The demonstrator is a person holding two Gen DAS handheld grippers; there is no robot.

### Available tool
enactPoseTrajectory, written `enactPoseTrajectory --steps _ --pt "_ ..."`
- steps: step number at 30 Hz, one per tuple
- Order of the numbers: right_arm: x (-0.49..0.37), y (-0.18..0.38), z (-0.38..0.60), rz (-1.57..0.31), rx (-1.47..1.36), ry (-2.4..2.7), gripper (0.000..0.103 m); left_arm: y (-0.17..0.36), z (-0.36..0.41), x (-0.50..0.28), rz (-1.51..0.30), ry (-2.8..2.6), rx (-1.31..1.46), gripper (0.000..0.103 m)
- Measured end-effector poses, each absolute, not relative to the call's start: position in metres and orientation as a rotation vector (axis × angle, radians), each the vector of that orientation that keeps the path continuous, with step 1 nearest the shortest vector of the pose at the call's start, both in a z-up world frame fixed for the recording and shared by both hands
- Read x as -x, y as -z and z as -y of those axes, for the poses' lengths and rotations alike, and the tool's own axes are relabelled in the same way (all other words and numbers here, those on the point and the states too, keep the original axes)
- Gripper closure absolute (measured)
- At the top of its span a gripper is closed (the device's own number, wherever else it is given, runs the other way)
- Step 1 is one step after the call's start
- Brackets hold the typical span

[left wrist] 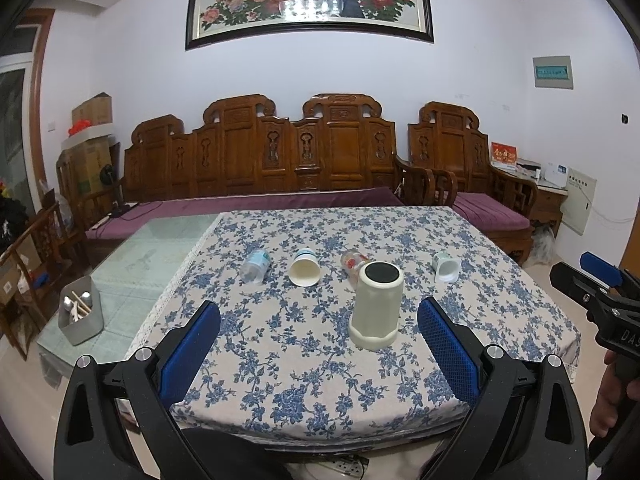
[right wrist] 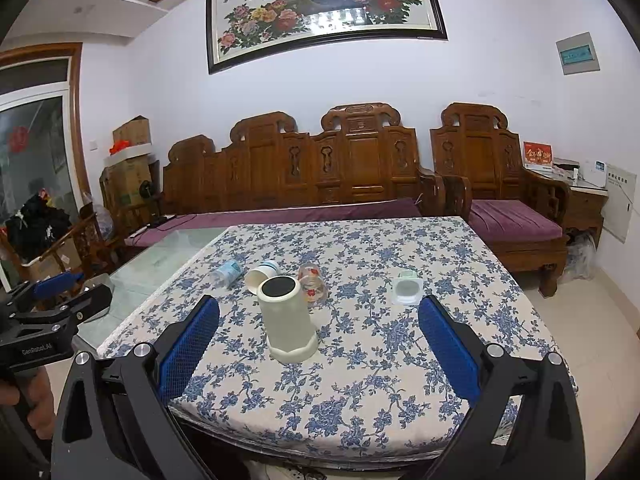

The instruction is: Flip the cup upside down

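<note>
A pale cream cup (left wrist: 377, 307) stands upside down on the floral tablecloth (left wrist: 320, 360), its dark round base facing up and its wide rim on the cloth. It also shows in the right wrist view (right wrist: 285, 320). My left gripper (left wrist: 318, 344) is open and empty, held back near the table's front edge, with the cup ahead between its blue pads. My right gripper (right wrist: 318, 346) is open and empty too, the cup ahead and left of centre. Each gripper shows at the edge of the other's view (left wrist: 600, 280) (right wrist: 56, 288).
Lying on the cloth behind the cup are a clear water bottle (left wrist: 255, 266), a white paper cup (left wrist: 305, 267), a patterned glass (left wrist: 352, 261) and a small white-green cup (left wrist: 445, 267). A grey box of utensils (left wrist: 80, 314) sits on the glass tabletop at left. A wooden sofa stands behind.
</note>
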State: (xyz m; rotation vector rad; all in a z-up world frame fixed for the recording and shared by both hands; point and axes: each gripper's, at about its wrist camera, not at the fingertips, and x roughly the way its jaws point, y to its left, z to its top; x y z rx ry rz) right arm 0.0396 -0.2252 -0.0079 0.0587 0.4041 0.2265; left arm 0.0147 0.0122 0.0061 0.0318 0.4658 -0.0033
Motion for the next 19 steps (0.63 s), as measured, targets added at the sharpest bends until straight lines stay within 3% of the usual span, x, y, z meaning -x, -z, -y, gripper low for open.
enactPoseTrajectory --steps 19 --pt "-0.0397 0.0082 0.2249 -0.407 -0.061 -0.228 0.003 -0.0049 -0.0104 -0.0152 -0.467 0.005 -0.026 0.008"
